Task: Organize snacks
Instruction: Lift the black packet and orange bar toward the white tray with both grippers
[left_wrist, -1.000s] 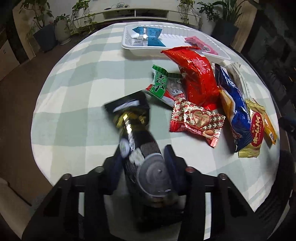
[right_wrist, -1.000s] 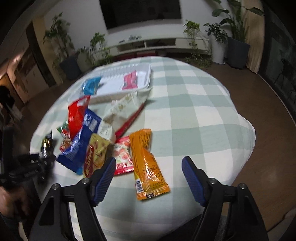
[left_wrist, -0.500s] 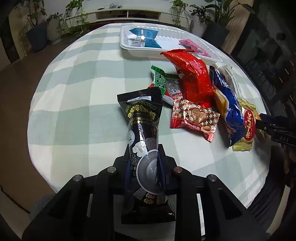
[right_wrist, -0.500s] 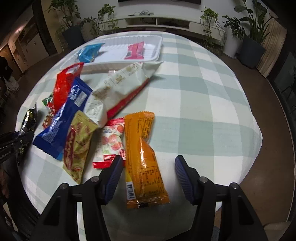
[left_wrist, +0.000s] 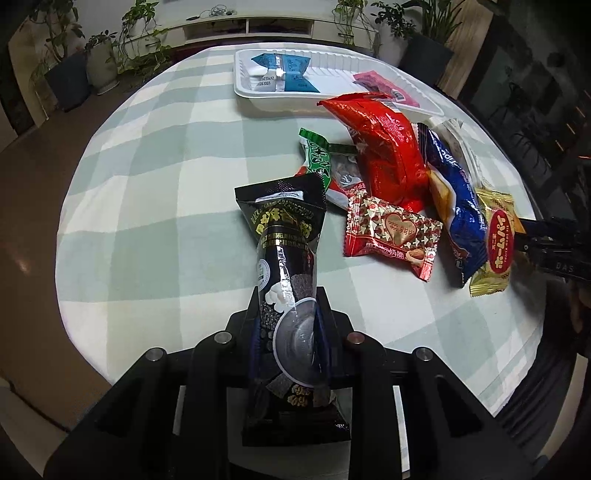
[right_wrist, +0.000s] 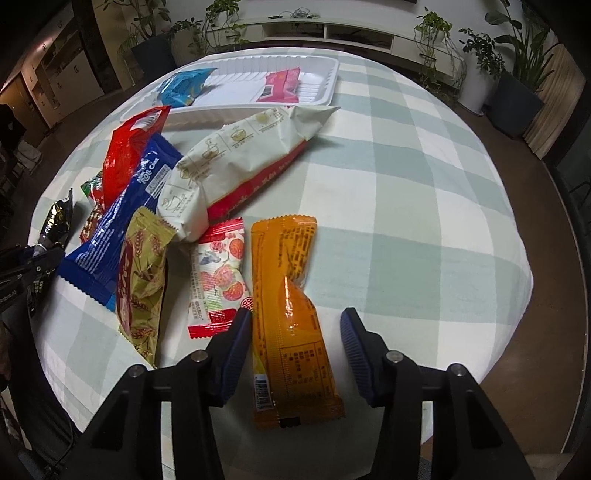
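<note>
My left gripper (left_wrist: 288, 314) is shut on a black snack packet (left_wrist: 284, 236) and holds it above the near edge of the checked table. My right gripper (right_wrist: 295, 328) is open, its fingers on either side of an orange snack packet (right_wrist: 288, 295) that lies on the cloth. A white tray (left_wrist: 332, 99) at the far side holds a blue packet (left_wrist: 280, 70) and a pink packet (left_wrist: 380, 86); the tray also shows in the right wrist view (right_wrist: 325, 88). Between tray and grippers lies a pile of packets.
The pile includes a red bag (left_wrist: 384, 147), a blue bag (left_wrist: 458, 195), a gold packet (left_wrist: 495, 243), a heart-print packet (left_wrist: 391, 232), a green packet (left_wrist: 317, 158), a large white bag (right_wrist: 236, 158) and a strawberry packet (right_wrist: 218, 273). Potted plants stand beyond the round table.
My left gripper has closed on the black packet and steadied it. My right gripper has moved down and forward until its fingers straddle the orange packet.
</note>
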